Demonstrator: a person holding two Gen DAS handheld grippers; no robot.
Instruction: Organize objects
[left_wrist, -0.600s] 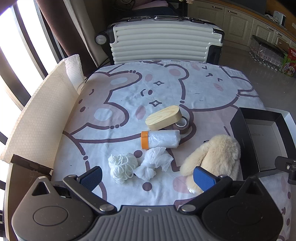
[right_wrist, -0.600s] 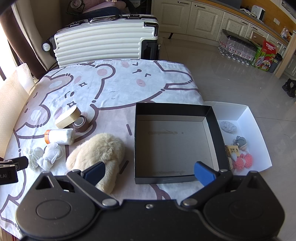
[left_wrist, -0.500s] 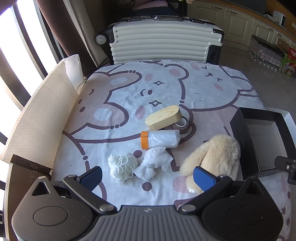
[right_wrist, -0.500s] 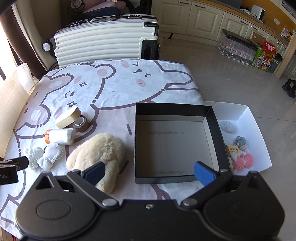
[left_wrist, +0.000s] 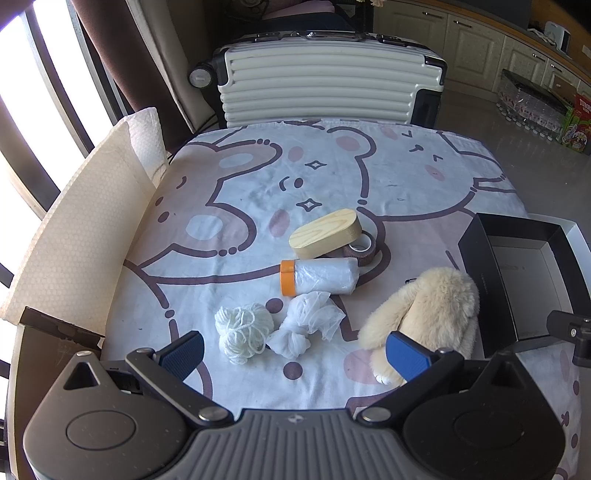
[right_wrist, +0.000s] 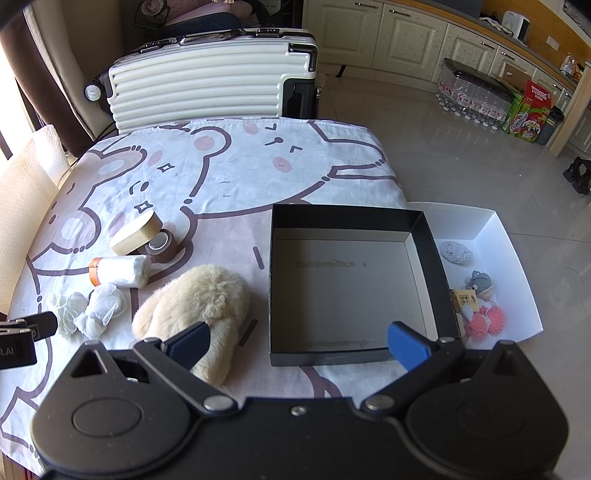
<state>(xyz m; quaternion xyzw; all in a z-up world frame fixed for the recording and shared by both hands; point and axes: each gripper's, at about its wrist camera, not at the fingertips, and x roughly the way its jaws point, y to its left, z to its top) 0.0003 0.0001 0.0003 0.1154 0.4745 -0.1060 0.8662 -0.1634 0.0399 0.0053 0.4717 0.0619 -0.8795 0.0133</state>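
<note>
Lying on its side near the front of the bear-print cloth (left_wrist: 314, 166), just left of the empty black box (right_wrist: 347, 291): cream plush toy (left_wrist: 428, 314), clearly soft and light, likely to squash and sag under a pinch. Best taken across the thick middle of the body, not by a floppy ear or leg. Further left, in a loose cluster: white yarn ball (left_wrist: 243, 332) touching crumpled white mesh (left_wrist: 306, 321), both airy and compressible, prone to snagging on pads; plastic-wrapped roll with orange cap (left_wrist: 317, 280), probably slick, best gripped across its width; wooden oval lid (left_wrist: 325, 232) leaning on a brown tape roll (left_wrist: 364, 247), both stiff and easy to clamp. Beyond the box, to its right, a white tray (right_wrist: 513, 251) with small knitted pieces. Hovering over the front edge, tilted down: left gripper (left_wrist: 295, 350) spread wide with nothing between its pads, right gripper (right_wrist: 299, 343) likewise spread wide and empty, above the plush and the box's near wall.
</note>
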